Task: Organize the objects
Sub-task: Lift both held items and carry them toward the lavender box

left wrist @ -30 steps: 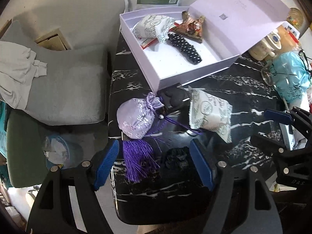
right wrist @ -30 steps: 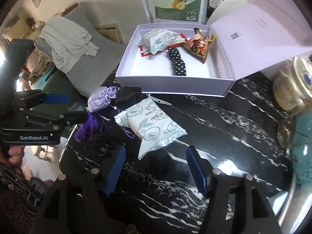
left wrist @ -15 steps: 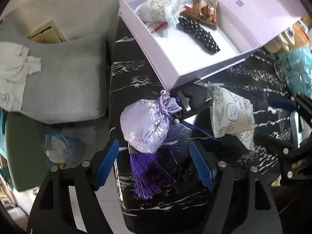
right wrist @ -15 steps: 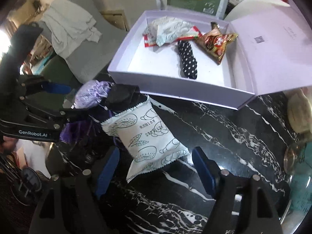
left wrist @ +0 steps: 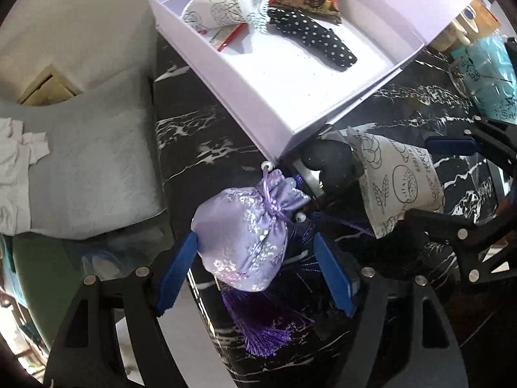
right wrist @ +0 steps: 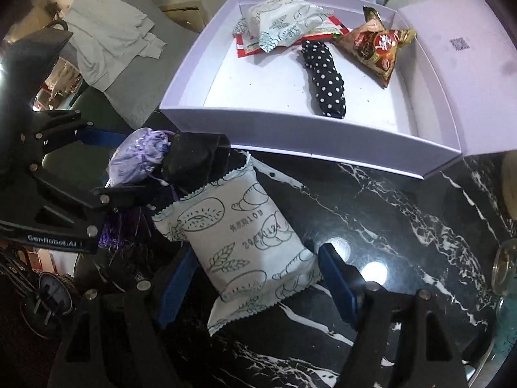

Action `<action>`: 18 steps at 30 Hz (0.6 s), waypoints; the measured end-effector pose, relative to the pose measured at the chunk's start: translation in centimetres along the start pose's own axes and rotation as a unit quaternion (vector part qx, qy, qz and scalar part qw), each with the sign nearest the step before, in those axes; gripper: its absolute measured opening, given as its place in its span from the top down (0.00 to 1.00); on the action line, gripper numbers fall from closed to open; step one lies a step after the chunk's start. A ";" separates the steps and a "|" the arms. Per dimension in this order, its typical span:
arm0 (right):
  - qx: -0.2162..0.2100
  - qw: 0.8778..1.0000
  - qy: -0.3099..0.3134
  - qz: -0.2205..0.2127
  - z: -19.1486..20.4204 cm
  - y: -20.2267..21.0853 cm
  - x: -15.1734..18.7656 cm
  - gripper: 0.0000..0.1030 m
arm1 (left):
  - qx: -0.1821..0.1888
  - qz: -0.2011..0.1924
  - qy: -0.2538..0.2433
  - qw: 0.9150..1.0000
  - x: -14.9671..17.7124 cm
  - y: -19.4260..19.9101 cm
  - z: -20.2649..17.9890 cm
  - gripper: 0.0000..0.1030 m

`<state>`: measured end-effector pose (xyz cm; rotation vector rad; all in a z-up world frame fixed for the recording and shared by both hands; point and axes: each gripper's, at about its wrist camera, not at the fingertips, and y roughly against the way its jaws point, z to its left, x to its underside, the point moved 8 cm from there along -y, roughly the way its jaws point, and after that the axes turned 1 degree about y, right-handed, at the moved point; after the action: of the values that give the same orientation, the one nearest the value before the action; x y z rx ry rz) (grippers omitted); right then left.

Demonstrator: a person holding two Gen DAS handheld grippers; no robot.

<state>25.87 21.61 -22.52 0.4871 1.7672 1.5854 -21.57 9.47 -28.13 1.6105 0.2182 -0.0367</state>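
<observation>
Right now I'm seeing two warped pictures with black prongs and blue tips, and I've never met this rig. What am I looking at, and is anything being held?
These are two hand-held grippers, each with a fisheye camera looking along its fingers. One picture is from the left gripper, the other from the right gripper.

On the black marble table stands an open lilac box already holding snack packets and a polka-dot item.

The left gripper straddles a purple pouch with a tassel; the right straddles a white snack packet. Both stand open, so nothing is gripped yet. The right jaws have just been opening.
</observation>
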 end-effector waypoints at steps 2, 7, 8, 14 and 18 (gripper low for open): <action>-0.002 1.000 -0.007 0.000 0.0 0.0 -0.1 0.25 | 0.002 0.000 -0.016 1.000 -0.1 -0.3 0.0 0.28; 0.007 1.000 -0.020 0.006 0.1 -0.2 -0.2 0.25 | 0.008 -0.004 -0.056 0.998 -0.6 -1.3 -0.5 0.28; 0.011 1.000 -0.021 0.007 0.2 -0.3 -0.2 0.25 | 0.012 -0.006 -0.062 0.998 -0.7 -1.4 -0.6 0.28; 0.020 0.998 -0.049 0.015 0.1 -1.2 0.3 0.25 | 0.022 -0.017 -0.107 0.994 -0.5 -1.8 -1.2 0.24; 0.014 0.997 -0.066 0.028 0.2 -1.8 1.0 0.28 | 0.014 -0.022 -0.140 0.990 0.3 -1.8 -1.7 0.23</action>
<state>25.62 22.08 -24.54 0.6454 1.6921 1.5314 -21.75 11.30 -29.90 1.6087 0.0350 -0.2990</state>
